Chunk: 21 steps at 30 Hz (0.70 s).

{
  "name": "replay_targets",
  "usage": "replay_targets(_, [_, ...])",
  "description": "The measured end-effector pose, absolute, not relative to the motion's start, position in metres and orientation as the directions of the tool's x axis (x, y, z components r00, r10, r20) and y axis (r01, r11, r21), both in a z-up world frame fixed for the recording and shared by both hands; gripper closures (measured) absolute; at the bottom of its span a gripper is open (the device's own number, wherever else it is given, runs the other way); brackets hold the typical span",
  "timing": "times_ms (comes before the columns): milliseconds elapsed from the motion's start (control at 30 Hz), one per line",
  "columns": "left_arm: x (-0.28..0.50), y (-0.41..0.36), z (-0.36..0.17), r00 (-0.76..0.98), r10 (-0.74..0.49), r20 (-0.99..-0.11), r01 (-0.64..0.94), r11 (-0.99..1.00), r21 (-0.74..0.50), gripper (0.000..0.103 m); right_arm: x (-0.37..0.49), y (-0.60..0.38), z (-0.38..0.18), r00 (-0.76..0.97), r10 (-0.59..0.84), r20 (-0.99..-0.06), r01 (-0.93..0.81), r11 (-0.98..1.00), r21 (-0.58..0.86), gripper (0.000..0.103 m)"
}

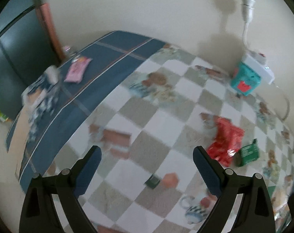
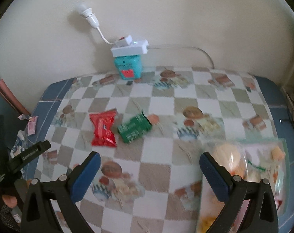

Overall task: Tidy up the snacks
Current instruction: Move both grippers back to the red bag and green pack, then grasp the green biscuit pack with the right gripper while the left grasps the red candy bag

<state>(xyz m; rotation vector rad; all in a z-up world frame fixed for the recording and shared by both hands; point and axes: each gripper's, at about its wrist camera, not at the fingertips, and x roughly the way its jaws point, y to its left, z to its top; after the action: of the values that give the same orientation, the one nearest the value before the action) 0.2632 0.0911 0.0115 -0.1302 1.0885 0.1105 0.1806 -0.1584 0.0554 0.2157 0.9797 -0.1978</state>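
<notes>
A red snack packet (image 2: 103, 129) and a green snack packet (image 2: 134, 129) lie side by side on the checkered tablecloth (image 2: 166, 116). They also show in the left wrist view, red (image 1: 225, 142) and green (image 1: 248, 152). A pink packet (image 1: 78, 69) lies on the blue border at the far left. A clear bag of pastries (image 2: 244, 167) lies under my right gripper's right finger. My left gripper (image 1: 147, 155) is open and empty above the cloth. My right gripper (image 2: 149, 162) is open and empty, nearer me than the red and green packets.
A teal box (image 2: 128, 67) stands against the wall with a white power strip (image 2: 130, 47) and lamp socket on top. Crumpled wrappers (image 1: 43, 95) lie at the table's left edge. The other gripper's body (image 2: 18, 161) shows at the left.
</notes>
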Motion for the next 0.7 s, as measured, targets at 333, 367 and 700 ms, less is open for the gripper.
replay_targets(333, [0.31,0.035,-0.017,0.317,-0.182,-0.931,0.104,0.982,-0.157,0.008,0.254,-0.152,-0.004,0.406,-0.038,-0.913,0.152,0.988,0.027,0.0])
replay_targets(367, [0.313,0.032,-0.021,0.304,-0.194,-0.933,0.106,0.98,-0.17,0.008,0.257,-0.153,-0.009,0.399,-0.034,-0.916,0.147,0.989,0.027,0.0])
replay_targets(700, [0.344,0.013,-0.031,0.26,-0.274,-0.926,0.152,0.958,-0.241,0.007,0.289,-0.135,-0.056,0.345,-0.07,-0.936,0.03,0.998,-0.063,0.0])
